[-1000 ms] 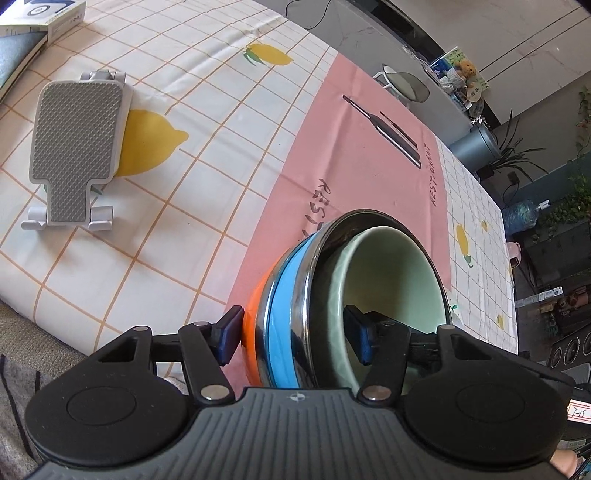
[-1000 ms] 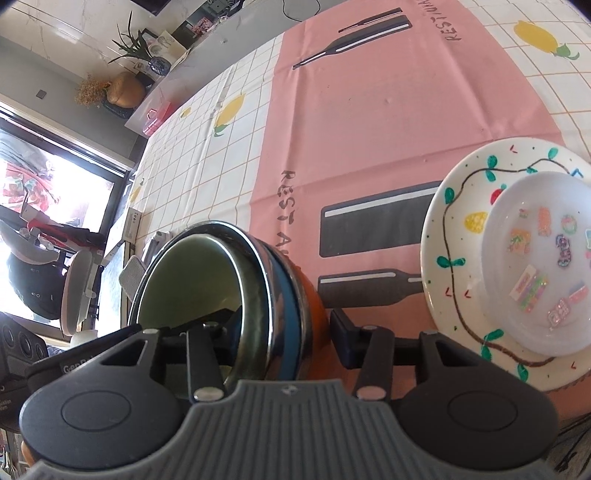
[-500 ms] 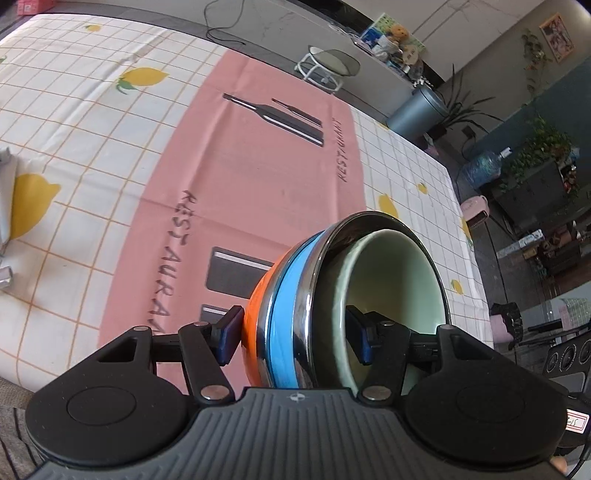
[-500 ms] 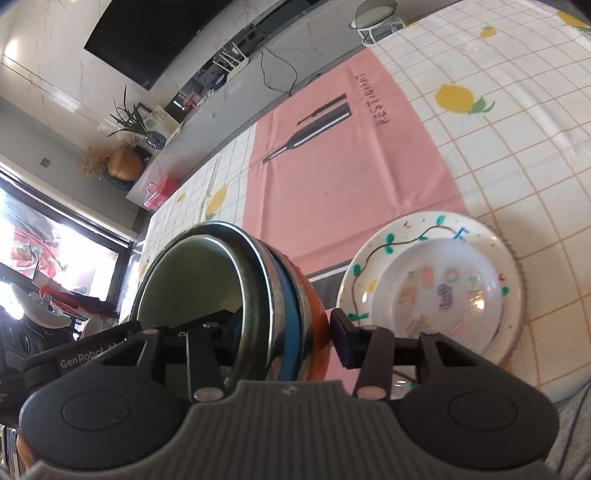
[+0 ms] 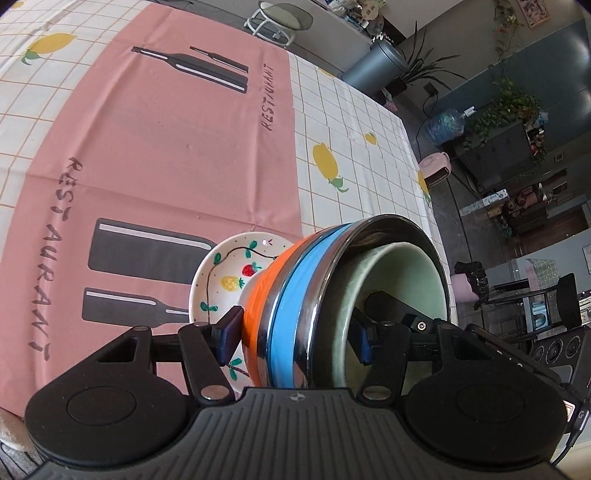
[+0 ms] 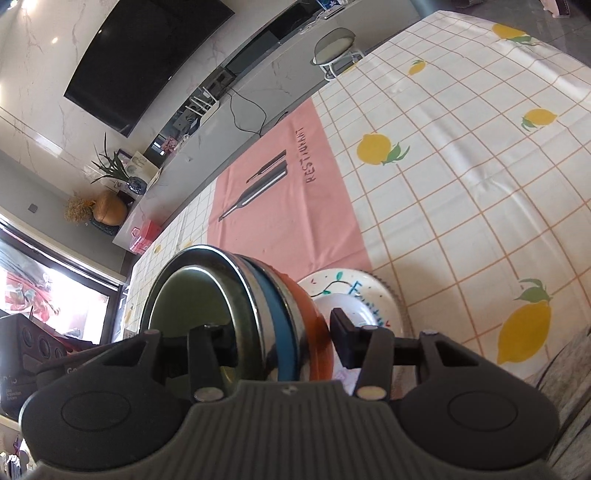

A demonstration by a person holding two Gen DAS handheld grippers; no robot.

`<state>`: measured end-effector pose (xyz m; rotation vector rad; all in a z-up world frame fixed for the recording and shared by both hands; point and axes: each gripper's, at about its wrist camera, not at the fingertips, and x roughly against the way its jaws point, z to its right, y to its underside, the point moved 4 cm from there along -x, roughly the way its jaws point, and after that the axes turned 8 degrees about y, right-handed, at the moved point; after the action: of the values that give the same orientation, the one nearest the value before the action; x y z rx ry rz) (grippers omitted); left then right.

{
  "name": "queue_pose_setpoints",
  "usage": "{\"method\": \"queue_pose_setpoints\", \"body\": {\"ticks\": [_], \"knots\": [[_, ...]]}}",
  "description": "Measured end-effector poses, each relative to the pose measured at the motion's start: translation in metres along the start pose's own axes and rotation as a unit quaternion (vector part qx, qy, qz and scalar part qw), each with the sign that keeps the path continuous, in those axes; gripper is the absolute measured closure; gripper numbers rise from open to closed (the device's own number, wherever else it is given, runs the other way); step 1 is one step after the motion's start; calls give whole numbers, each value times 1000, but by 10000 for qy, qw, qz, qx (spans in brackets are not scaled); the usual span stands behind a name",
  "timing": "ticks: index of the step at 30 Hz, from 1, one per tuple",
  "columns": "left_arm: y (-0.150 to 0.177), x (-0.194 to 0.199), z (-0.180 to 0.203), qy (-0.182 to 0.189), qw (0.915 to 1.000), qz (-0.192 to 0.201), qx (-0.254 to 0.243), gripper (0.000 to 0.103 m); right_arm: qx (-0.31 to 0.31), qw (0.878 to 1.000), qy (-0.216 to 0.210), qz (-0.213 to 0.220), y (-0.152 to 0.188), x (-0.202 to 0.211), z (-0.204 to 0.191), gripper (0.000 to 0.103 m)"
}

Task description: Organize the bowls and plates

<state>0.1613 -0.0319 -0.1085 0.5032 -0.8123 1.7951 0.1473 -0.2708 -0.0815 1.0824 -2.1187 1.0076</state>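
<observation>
A nested stack of bowls (image 5: 295,314), orange, blue, steel and pale green inside, is held tilted between both grippers. My left gripper (image 5: 295,338) is shut on its rim on one side. My right gripper (image 6: 284,341) is shut on the same bowl stack (image 6: 273,325) from the opposite side. The stack hangs above a white plate with painted fruit (image 5: 225,277), which also shows in the right wrist view (image 6: 351,291) with a smaller clear plate on it. The stack hides much of the plate.
The table carries a checked lemon tablecloth (image 6: 461,184) with a pink restaurant-print panel (image 5: 147,147). The near table edge lies just below the plate. A stool (image 5: 284,18) and a grey bin (image 5: 376,62) stand beyond the far edge.
Both grippers carried the bowl stack to the right across the table. It now sits over the painted plate, which came into the left wrist view. The grey stand has left that view.
</observation>
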Motion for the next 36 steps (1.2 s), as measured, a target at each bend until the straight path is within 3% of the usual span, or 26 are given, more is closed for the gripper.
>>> {"method": "queue_pose_setpoints", "body": {"ticks": [9, 14, 20, 25, 28, 31, 36], "knots": [[-3, -25, -13, -148, 9995, -249, 85, 36, -205, 9993, 152, -260, -2, -23, 23, 57], [-3, -25, -13, -254, 9993, -99, -270, 35, -280, 9989, 125, -359, 0, -35, 27, 56], [2, -12, -5, -519, 9949, 216, -838, 14, -281, 9992, -26, -299, 1, -35, 26, 51], [13, 13, 5, -929, 9822, 557, -1534, 12, -224, 9994, -137, -243, 2, -31, 24, 44], [24, 29, 11, -1167, 9728, 1012, -1725, 12, -110, 9995, -294, -77, 1, -23, 19, 32], [32, 44, 22, -1438, 9589, 1438, -1981, 12, 75, 9980, -611, 137, -1, -10, 10, 18], [41, 71, 43, -1767, 9387, 2000, -2184, 12, 281, 9932, -885, 705, -5, 15, -3, 9]]}}
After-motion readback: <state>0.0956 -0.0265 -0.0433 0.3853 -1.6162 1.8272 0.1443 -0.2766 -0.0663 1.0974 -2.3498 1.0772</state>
